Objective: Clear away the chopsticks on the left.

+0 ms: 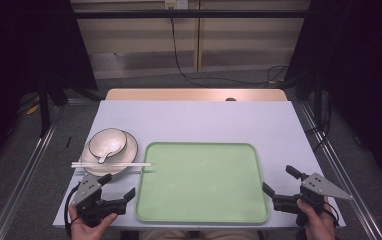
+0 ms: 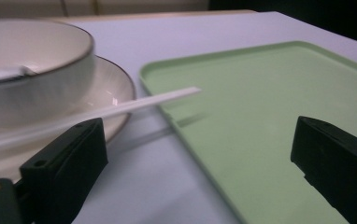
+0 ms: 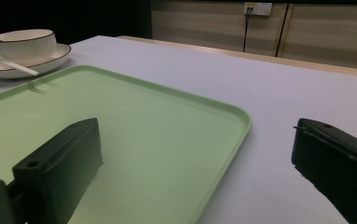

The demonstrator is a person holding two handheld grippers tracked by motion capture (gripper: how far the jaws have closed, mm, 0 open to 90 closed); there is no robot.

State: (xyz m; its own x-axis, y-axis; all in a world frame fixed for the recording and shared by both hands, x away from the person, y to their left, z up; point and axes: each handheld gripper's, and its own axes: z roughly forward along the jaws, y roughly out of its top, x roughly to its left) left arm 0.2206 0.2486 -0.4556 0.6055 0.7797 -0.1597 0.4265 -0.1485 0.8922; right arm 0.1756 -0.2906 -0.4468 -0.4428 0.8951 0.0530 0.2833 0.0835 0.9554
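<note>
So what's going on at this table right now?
A person sits at a table with a two-jaw gripper in each hand. The left gripper and the right gripper both rest open, one at each side of an empty green tray, holding nothing. To the tray's left, a bowl with a spoon in it sits on a plate. White chopsticks lie across the plate, their tips reaching over the tray's edge. Nothing is being handled yet.
</note>
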